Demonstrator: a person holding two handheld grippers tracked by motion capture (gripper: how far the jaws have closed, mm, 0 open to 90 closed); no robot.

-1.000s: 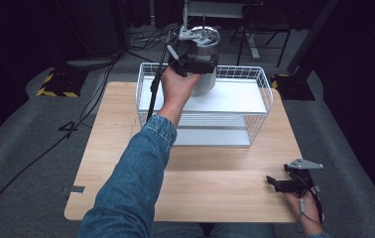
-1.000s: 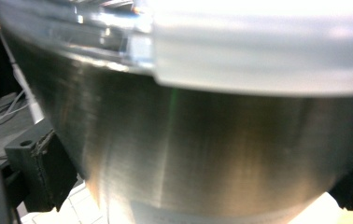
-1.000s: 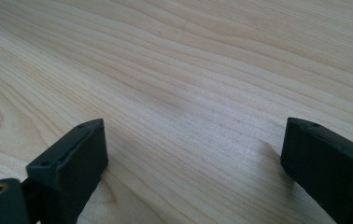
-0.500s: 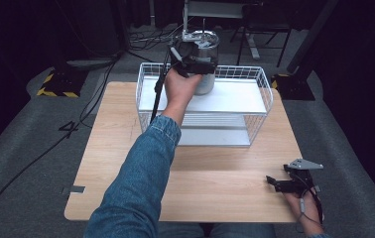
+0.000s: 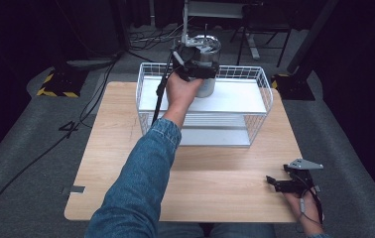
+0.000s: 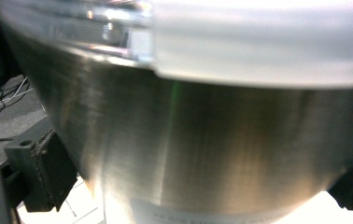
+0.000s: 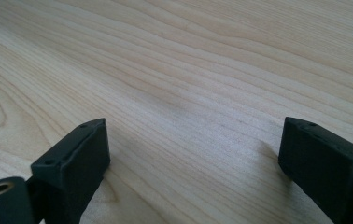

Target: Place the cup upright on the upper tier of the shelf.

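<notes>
Left claw (image 5: 199,69) pinching steel canister (image 5: 206,64), carried slightly farther back over wire basket (image 5: 260,106), right claw (image 5: 280,184) spread, unmoved on table (image 5: 215,183).

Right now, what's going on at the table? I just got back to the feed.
The person's left gripper is clamped around a steel canister with a clear lid, holding it at the far edge of the white wire basket on the wooden table. In the left gripper view the canister's brushed wall sits between both jaws. I can't tell whether its base rests on the basket's tray. The right gripper lies open on the table's near right corner, holding nothing.
</notes>
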